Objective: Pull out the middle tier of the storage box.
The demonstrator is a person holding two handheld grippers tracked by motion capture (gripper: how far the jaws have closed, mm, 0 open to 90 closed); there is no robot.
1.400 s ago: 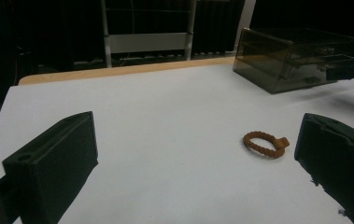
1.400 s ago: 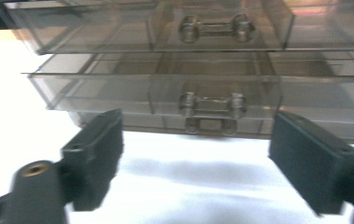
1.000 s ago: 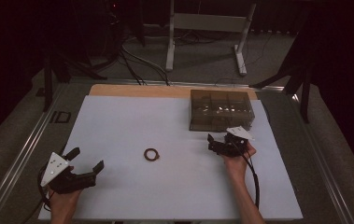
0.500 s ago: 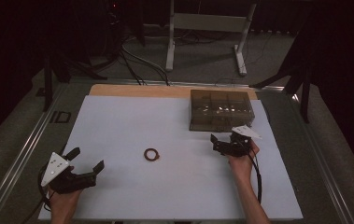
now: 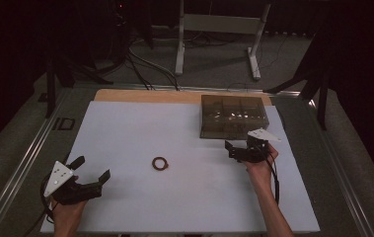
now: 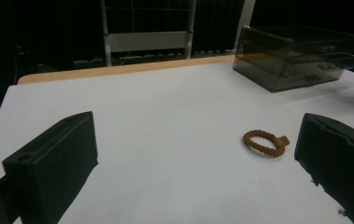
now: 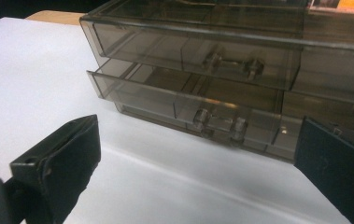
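A small brown braided ring [image 5: 160, 163] lies on the white table top [image 5: 140, 123] near its middle; in the left gripper view the ring [image 6: 264, 142] rests just inside the right jaw. My left gripper [image 5: 92, 168] is open at the front left, empty, with its jaws pointed toward the ring. A smoky clear drawer box [image 5: 232, 116] stands at the back right. My right gripper [image 5: 230, 150] is open just in front of it with nothing held. In the right gripper view the drawer box [image 7: 212, 70] is close ahead, its lower drawer [image 7: 188, 100] slid slightly out, handle [image 7: 219, 123] between my jaws' line.
A wooden strip [image 5: 174, 96] runs along the table's far edge, and metal rails [image 5: 21, 163] flank both sides. Behind the table stand a white frame [image 5: 219, 29] and cables on the floor. The drawer box [image 6: 296, 56] holds small items I cannot make out.
My right gripper has shifted slightly right and toward the drawer box. The left gripper and the ring have stayed where they were.
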